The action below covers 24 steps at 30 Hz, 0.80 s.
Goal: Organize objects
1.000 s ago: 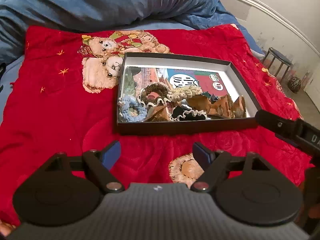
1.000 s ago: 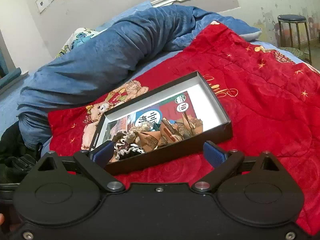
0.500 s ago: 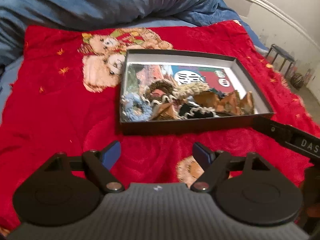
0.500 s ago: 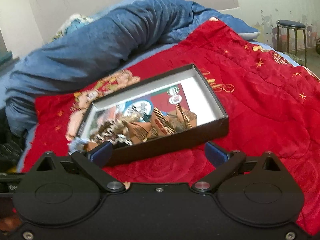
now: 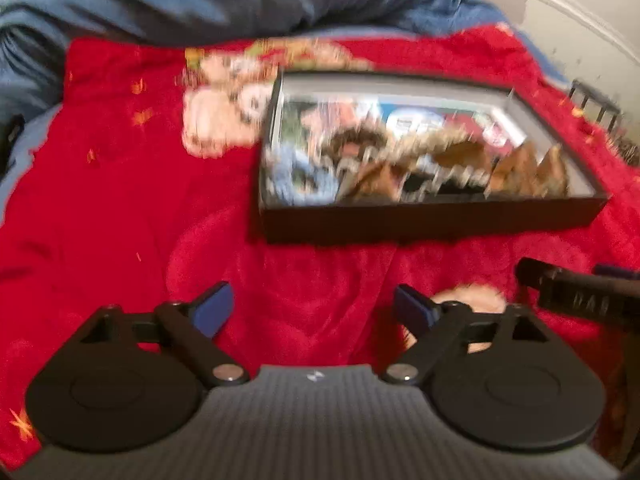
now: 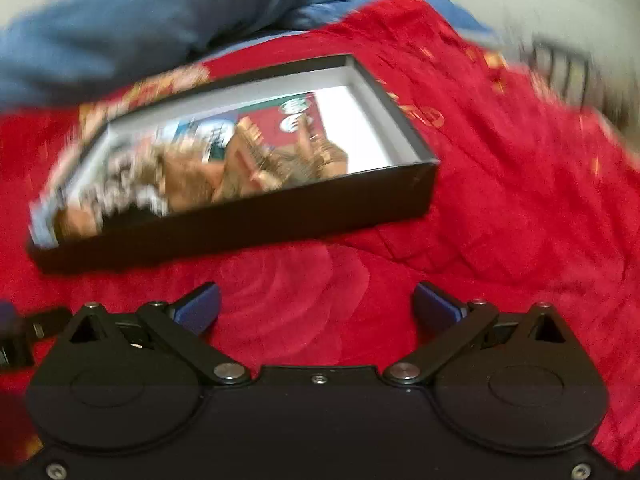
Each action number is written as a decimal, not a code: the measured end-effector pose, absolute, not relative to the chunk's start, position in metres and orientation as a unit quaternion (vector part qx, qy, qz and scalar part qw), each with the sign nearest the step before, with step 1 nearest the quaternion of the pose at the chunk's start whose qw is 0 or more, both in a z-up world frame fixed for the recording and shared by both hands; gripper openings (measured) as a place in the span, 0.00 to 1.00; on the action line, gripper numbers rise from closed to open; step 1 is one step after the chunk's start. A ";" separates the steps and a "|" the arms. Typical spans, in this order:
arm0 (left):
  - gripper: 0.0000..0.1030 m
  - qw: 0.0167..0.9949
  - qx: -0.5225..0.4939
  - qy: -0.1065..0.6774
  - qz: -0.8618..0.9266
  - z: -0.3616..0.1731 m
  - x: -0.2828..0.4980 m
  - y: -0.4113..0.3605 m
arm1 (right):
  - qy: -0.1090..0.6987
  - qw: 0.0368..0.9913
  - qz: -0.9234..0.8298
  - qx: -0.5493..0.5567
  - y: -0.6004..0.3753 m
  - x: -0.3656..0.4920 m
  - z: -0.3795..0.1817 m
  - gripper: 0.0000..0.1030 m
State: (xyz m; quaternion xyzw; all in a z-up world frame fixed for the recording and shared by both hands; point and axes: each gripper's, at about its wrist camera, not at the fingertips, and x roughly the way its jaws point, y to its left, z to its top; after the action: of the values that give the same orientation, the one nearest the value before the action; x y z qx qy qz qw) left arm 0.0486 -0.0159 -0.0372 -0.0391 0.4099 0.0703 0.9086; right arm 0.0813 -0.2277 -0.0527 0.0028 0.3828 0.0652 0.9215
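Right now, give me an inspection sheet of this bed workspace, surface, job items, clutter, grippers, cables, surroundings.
Surface: red blanket with teddy-bear print, spread on a bed.
Job's things: black shallow box on the blanket, holding a blurred pile of scrunchies and brown folded pieces; printed picture on its floor.
Clutter: nothing seen outside the box.
Grippers: left gripper open, nothing between its jaws; right gripper open, nothing between them; both sets of jaws have just been opening, short of the box.
Cables: nothing seen.
Surroundings: blue duvet bunched behind; stool by the wall.
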 end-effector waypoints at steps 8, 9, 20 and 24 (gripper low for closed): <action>1.00 0.937 -0.010 0.331 0.108 -0.066 0.034 -0.031 | 0.342 0.938 0.064 -0.008 -0.219 0.073 -0.066 1.00; 1.00 0.938 -0.002 0.328 0.112 -0.067 0.034 -0.034 | 0.339 0.939 0.065 -0.007 -0.219 0.072 -0.066 1.00; 1.00 0.946 -0.029 0.310 0.093 -0.067 0.027 -0.026 | 0.332 0.942 0.053 0.003 -0.225 0.070 -0.066 1.00; 1.00 0.946 -0.028 0.311 0.092 -0.067 0.027 -0.026 | 0.332 0.942 0.052 0.003 -0.226 0.070 -0.065 1.00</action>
State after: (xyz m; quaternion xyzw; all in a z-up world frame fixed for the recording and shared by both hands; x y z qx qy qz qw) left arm 0.0270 -0.0263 -0.0672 -0.0277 0.3107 0.0924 0.9456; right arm 0.0703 -0.2262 -0.0650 0.0031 0.3323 0.0523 0.9417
